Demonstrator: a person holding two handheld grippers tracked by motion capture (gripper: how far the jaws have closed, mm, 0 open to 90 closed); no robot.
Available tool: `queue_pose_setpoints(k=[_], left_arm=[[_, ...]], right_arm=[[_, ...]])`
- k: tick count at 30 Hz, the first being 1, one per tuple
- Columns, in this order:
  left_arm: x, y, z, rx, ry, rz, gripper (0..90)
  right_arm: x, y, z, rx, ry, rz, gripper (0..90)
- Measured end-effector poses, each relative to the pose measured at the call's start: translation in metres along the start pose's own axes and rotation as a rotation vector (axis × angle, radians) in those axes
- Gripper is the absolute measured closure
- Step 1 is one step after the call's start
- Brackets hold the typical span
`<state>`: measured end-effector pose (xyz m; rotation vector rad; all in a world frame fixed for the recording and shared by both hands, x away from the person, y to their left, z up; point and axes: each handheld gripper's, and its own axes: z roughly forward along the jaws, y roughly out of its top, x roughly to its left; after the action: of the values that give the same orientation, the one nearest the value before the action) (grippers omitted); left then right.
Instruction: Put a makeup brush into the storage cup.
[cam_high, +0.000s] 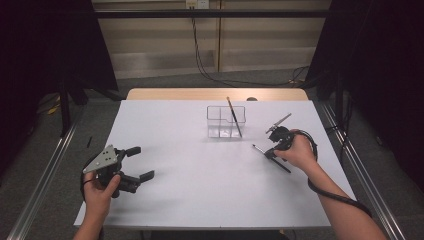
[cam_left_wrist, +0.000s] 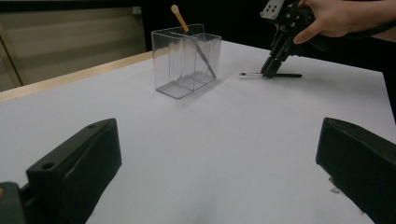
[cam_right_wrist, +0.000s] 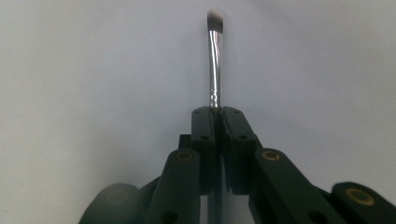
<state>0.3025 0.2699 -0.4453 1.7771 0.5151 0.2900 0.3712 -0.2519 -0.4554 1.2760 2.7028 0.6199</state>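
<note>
The clear plastic two-compartment box (cam_high: 226, 121) holds one long brush with a tan handle (cam_high: 233, 116), leaning. The right tongs (cam_high: 270, 150) are clenched on a thin silver-ferruled makeup brush (cam_right_wrist: 215, 65) at the white surface (cam_high: 200, 190). The left tongs (cam_high: 140, 162) are released.

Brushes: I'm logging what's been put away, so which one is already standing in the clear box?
The wooden-handled brush, leaning inside the clear plastic box. The silver-ferruled brush lies on the table, clamped by the right gripper.

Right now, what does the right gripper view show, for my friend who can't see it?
The right gripper is shut on a makeup brush, whose silver neck and small grey bristle tip point straight away over the white table.
</note>
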Motion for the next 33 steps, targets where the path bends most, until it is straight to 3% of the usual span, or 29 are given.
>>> queue_pose_setpoints(k=[11,22,28,33], left_arm=[[0.0,0.0,0.0,0.0,-0.001,-0.001,0.1],[0.0,0.0,-0.001,-0.006,0.007,0.001,0.1],[0.0,0.0,-0.001,-0.007,0.004,-0.001,0.1],[0.0,0.0,-0.001,-0.007,0.005,-0.003,0.1]], right_arm=[[0.001,-0.002,-0.01,-0.286,0.029,0.064,84.6],[0.003,-0.005,-0.024,-0.631,0.046,0.125,84.6],[0.003,-0.008,-0.028,-0.777,0.041,0.154,84.6],[0.004,-0.007,-0.03,-0.839,0.044,0.158,84.6]])
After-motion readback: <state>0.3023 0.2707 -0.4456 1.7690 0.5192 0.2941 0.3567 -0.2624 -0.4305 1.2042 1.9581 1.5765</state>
